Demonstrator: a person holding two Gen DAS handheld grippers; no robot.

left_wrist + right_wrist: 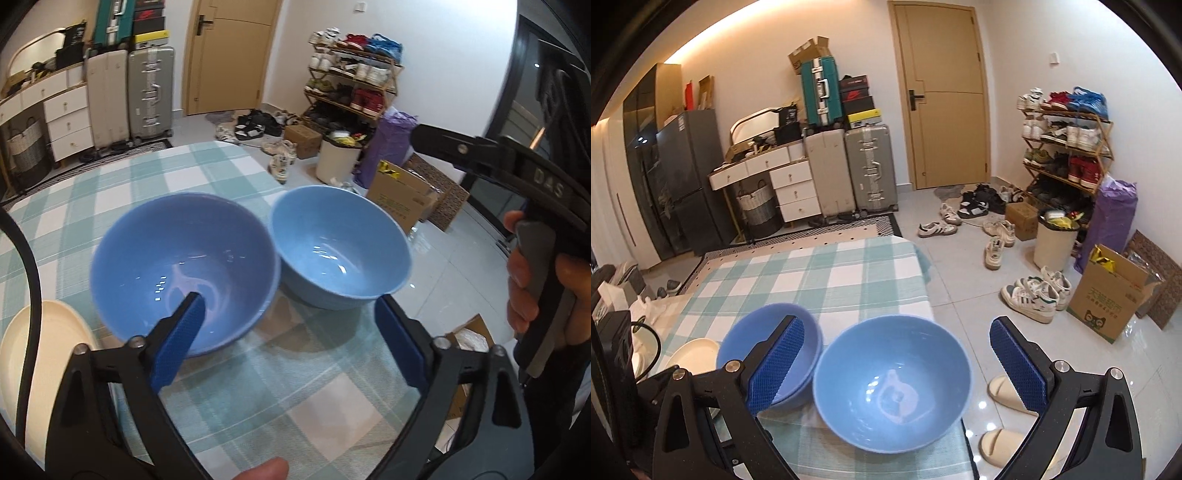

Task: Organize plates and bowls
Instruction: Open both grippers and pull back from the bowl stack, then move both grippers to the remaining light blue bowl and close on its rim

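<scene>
Two blue bowls stand side by side on the checked tablecloth (147, 177). In the left wrist view the darker bowl (184, 266) is on the left and the lighter bowl (340, 243) on the right, rims almost touching. My left gripper (288, 332) is open, its left finger over the darker bowl's near rim. A cream plate (40, 354) lies at the far left. In the right wrist view my right gripper (897, 365) is open above the lighter bowl (894, 384), with the darker bowl (764, 347) and the cream plate (690, 354) to its left.
The table's right edge (931, 295) drops to a tiled floor with slippers (1008, 398), shoes and cardboard boxes (1108, 295). A shoe rack (1067, 147), suitcases and a door stand at the back. A black cable (33, 258) hangs at the left. The other gripper's handle (535, 229) is at the right.
</scene>
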